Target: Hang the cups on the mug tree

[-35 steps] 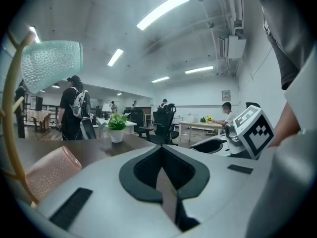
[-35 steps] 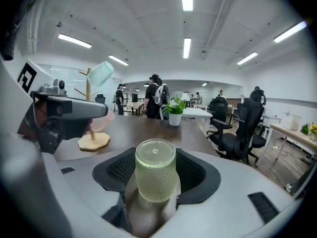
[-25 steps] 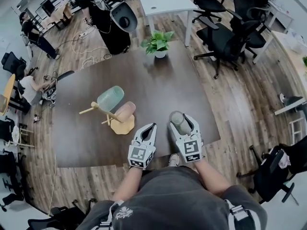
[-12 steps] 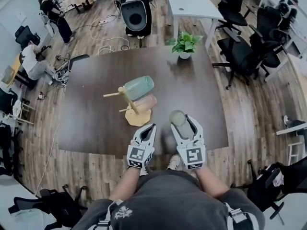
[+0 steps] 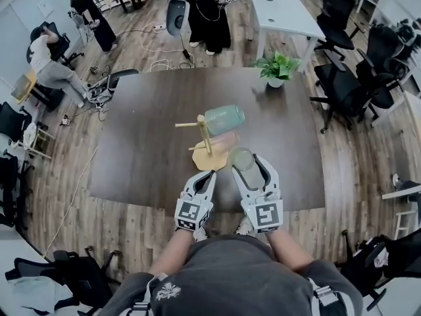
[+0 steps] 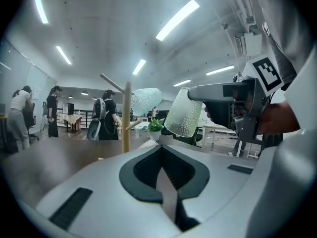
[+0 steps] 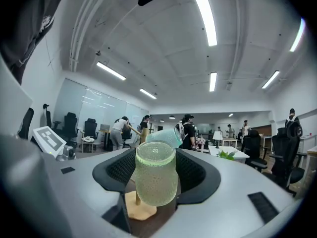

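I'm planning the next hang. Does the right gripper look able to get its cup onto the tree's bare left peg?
Probably, but not directly: the peg juts left, and the right gripper sits beyond the post, beside the teal cup and pink cup.

Dark table (image 5: 131, 150) on wood-plank floor (image 5: 348, 157), black office chairs (image 5: 342, 91) (potted plant (image 5: 276, 66) nearby), strip lights (image 7: 204, 16) overhead.

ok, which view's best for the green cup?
Right gripper view: the green cup sits dead centre between the jaws, close, dimples clear. Head view shows it small, from above. Left gripper view shows only its side, farther off.
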A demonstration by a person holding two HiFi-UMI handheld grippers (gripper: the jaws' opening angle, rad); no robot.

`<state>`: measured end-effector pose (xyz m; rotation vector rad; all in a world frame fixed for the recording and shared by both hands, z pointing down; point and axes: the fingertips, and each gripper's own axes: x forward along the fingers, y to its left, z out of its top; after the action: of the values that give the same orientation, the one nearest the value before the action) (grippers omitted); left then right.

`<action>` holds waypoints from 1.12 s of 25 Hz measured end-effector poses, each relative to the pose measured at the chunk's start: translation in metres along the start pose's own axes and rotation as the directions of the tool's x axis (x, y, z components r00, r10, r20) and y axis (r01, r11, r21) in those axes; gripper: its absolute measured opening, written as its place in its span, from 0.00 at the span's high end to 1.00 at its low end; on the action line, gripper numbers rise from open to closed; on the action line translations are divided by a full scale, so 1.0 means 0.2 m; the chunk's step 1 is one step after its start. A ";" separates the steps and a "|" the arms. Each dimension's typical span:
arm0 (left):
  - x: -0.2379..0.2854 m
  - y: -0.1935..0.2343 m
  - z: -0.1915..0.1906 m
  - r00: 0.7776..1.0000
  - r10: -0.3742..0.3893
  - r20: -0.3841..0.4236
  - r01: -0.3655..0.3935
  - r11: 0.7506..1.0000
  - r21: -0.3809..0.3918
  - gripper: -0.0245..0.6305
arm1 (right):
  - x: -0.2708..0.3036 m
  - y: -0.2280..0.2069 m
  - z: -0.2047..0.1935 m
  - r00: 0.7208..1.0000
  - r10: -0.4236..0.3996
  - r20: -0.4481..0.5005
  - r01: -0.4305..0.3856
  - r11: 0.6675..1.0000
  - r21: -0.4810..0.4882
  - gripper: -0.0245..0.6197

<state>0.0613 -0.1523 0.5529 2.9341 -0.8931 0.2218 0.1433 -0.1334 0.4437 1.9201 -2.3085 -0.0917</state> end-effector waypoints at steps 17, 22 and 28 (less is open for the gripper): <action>-0.26 0.30 0.01 0.996 0.081 0.026 -0.081 0.997 -0.006 0.96 | 0.22 0.36 0.11 0.996 0.083 0.029 -0.082 0.997 -0.008 0.54; -0.30 0.33 0.00 0.996 0.089 0.028 -0.089 0.996 -0.011 0.96 | 0.23 0.40 0.04 0.997 0.073 0.004 -0.073 0.997 -0.019 0.54; -0.34 0.33 -0.02 0.995 0.095 0.029 -0.095 0.995 -0.018 0.96 | 0.23 0.41 -0.01 0.998 0.051 -0.021 -0.052 0.998 -0.043 0.54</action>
<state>-0.0321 -0.1697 0.5477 2.8902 -1.0351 0.1750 0.0554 -0.1635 0.4593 1.8322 -2.3218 -0.1156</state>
